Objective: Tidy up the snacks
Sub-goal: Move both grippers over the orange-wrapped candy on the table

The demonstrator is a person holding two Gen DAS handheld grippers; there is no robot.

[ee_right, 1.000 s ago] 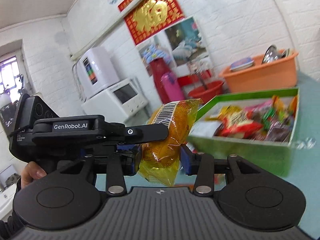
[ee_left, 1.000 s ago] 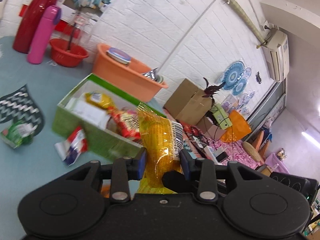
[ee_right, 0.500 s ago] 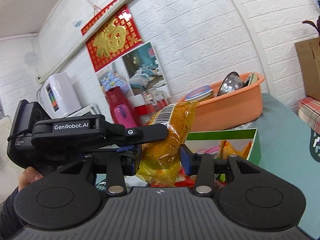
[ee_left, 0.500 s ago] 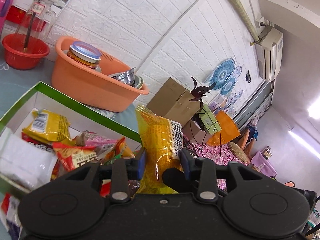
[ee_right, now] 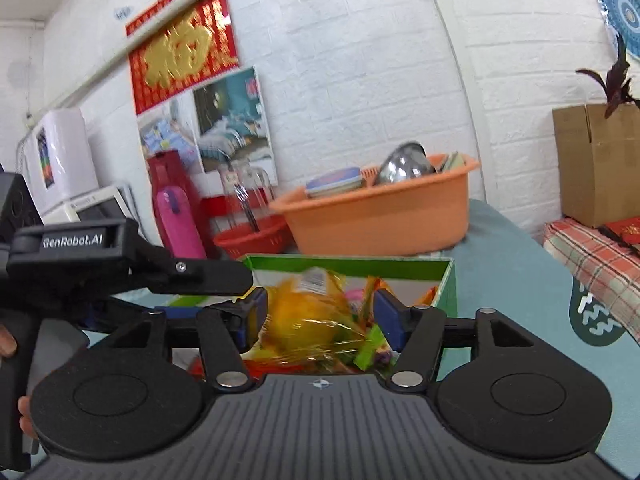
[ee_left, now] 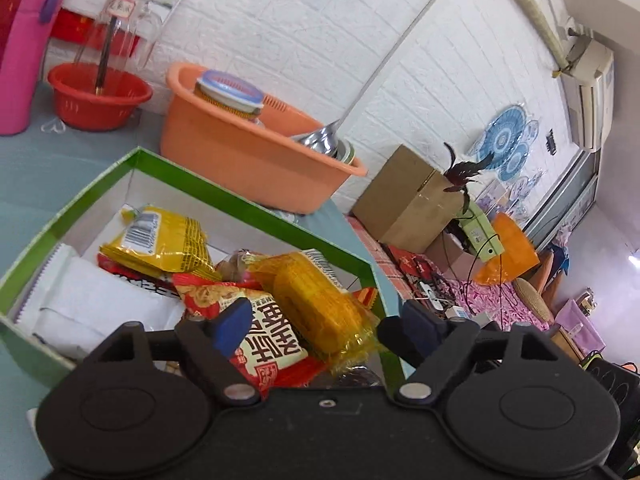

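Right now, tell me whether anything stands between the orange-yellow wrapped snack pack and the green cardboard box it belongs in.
Nothing visible does. The orange-yellow wrapped snack pack already lies inside the green cardboard box, on top of the other packets. The left gripper and right gripper are opening, their pads clear of it.

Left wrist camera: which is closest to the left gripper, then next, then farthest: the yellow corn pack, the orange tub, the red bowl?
From the left gripper:
1. Yellow corn pack, lying in the green box, between the opening jaws.
2. Orange tub, behind the box.
3. Red bowl, far left, by the wall.
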